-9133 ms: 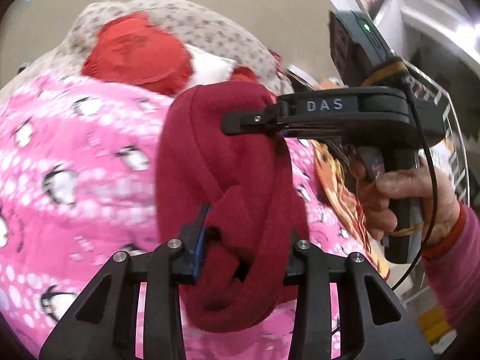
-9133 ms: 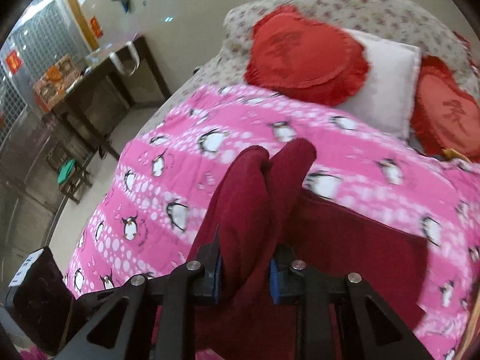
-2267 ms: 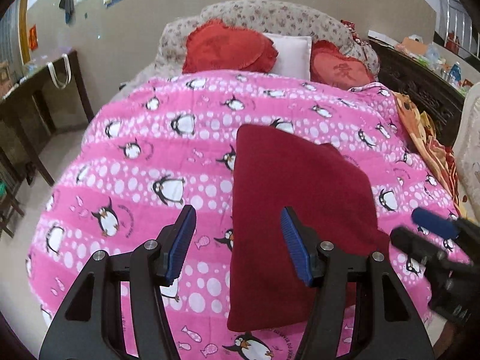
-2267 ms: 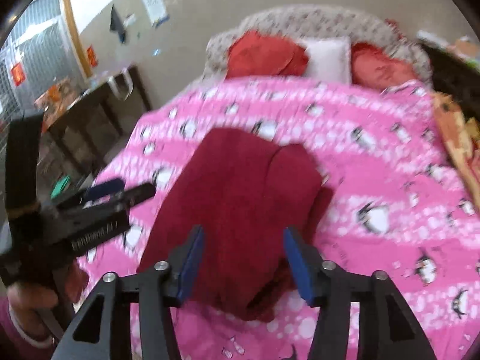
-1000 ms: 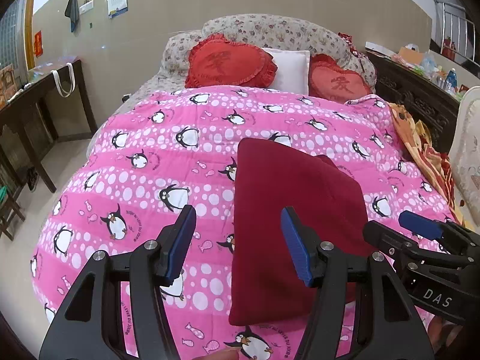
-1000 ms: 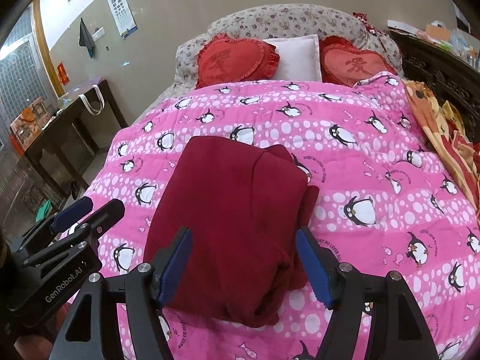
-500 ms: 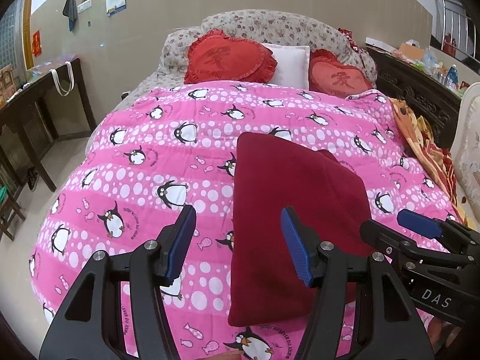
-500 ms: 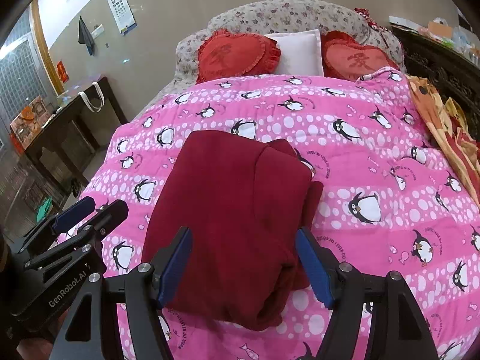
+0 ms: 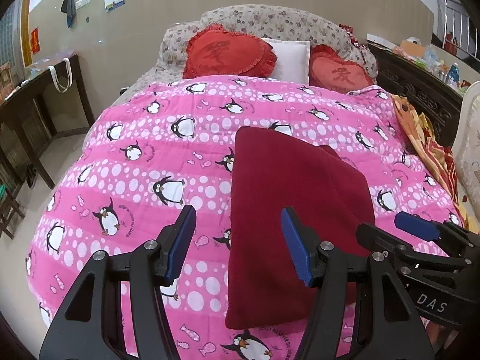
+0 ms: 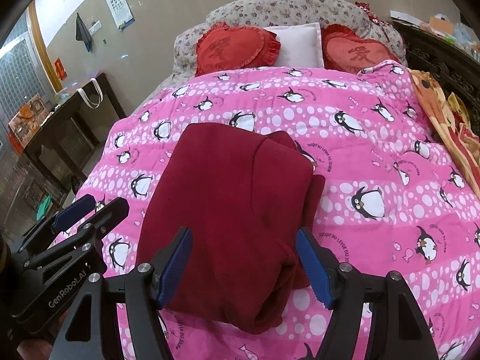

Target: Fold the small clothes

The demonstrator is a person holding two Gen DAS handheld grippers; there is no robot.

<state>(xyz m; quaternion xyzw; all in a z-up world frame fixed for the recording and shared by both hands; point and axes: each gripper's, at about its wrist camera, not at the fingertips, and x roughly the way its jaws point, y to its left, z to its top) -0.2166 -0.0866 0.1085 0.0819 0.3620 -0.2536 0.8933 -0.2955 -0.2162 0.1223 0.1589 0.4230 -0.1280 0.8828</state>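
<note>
A dark red garment [image 9: 288, 189] lies folded into a flat rectangle on the pink penguin quilt [image 9: 150, 156]; it also shows in the right wrist view [image 10: 228, 198]. My left gripper [image 9: 237, 240] is open and empty, held above the garment's near left edge. My right gripper [image 10: 243, 258] is open and empty, held above the garment's near end. Each gripper shows at the edge of the other's view: the right one in the left wrist view [image 9: 399, 234], the left one in the right wrist view [image 10: 90, 207].
Two red heart cushions [image 9: 228, 52] and a white pillow [image 9: 292, 57] lean on the flowered headboard. A dark wooden table [image 9: 39, 99] stands left of the bed. An orange patterned blanket [image 10: 444, 114] lies along the quilt's right side, by a carved dark bed frame [image 9: 420, 90].
Nine seconds ago both grippers were shut on the bunched red garment in the air. It now lies folded on the quilt and both grippers are open. Over the last second little has moved.
</note>
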